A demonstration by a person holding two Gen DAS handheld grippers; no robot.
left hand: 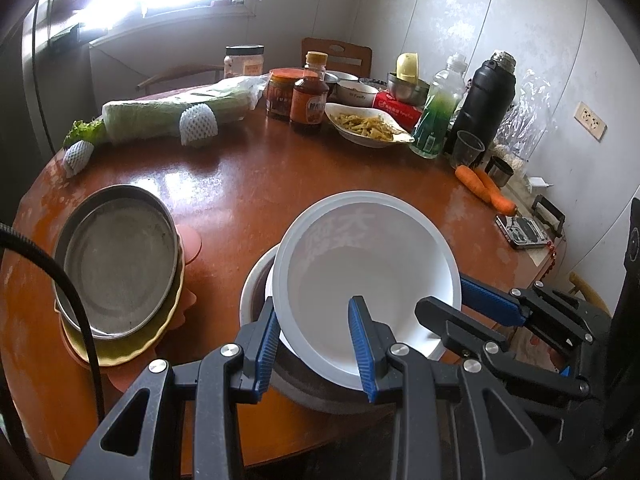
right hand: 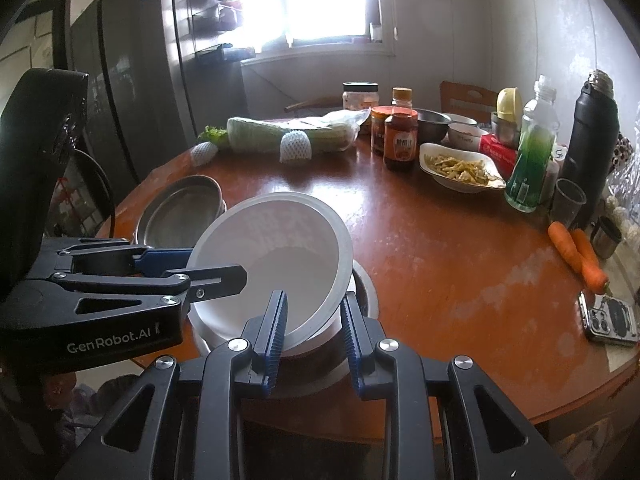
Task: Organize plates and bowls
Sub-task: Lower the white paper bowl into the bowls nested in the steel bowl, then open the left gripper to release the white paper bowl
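A white bowl point(left hand: 372, 276) sits tilted over a dark-lined white bowl point(left hand: 256, 292) on the round wooden table point(left hand: 248, 184). My left gripper point(left hand: 316, 344) straddles the white bowl's near rim, one finger inside and one outside. My right gripper point(right hand: 314, 328) straddles the same white bowl point(right hand: 276, 256) at its right rim, and shows in the left wrist view point(left hand: 468, 308). The left gripper shows in the right wrist view point(right hand: 200, 268) at the bowl's left rim. A metal pan point(left hand: 120, 264) rests on a yellow fluted dish point(left hand: 132, 348) at the left.
At the table's far side stand jars point(left hand: 308, 104), a dish of food point(left hand: 368, 124), a green bottle point(left hand: 436, 120), a black flask point(left hand: 484, 100) and wrapped cabbage point(left hand: 176, 112). Carrots point(left hand: 488, 188) and a phone point(left hand: 524, 232) lie at the right edge.
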